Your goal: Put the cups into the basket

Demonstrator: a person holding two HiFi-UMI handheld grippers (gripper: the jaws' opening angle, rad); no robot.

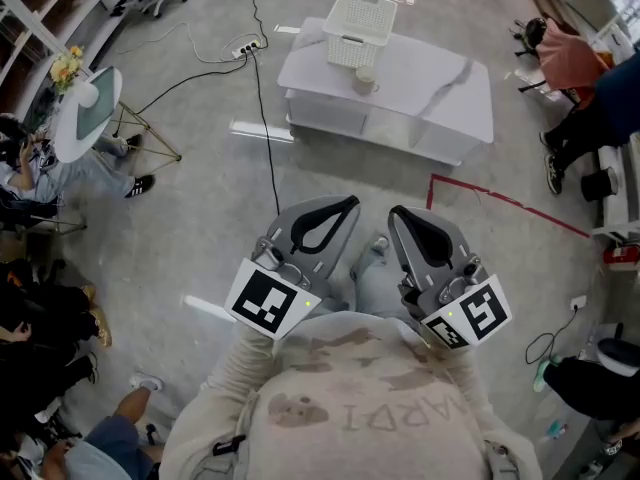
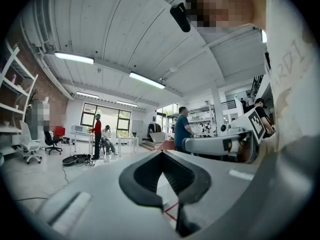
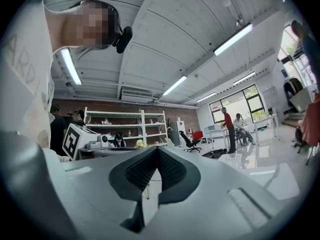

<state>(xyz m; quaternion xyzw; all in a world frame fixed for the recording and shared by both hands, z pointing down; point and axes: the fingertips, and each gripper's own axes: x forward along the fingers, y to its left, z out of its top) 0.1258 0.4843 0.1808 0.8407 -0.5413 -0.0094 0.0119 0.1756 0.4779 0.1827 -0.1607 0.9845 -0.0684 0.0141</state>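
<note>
A white slatted basket [image 1: 360, 28] stands at the far end of a low white table [image 1: 440, 93], well ahead of me across the floor. One pale cup [image 1: 365, 80] sits upright on the table just in front of the basket. I hold both grippers close to my chest, far from the table. My left gripper [image 1: 350, 204] has its jaw tips touching and holds nothing; its tips show as [image 2: 162, 154]. My right gripper [image 1: 397, 213] is likewise shut and empty, also seen at its tips [image 3: 157, 149]. The basket [image 3: 232, 160] appears small in the right gripper view.
A black cable and power strip [image 1: 250, 46] run across the floor left of the table. Red tape [image 1: 500, 200] marks the floor to its right. A round side table [image 1: 85, 118] with flowers stands at the left. People sit at the left edge and at the right [image 1: 590, 118].
</note>
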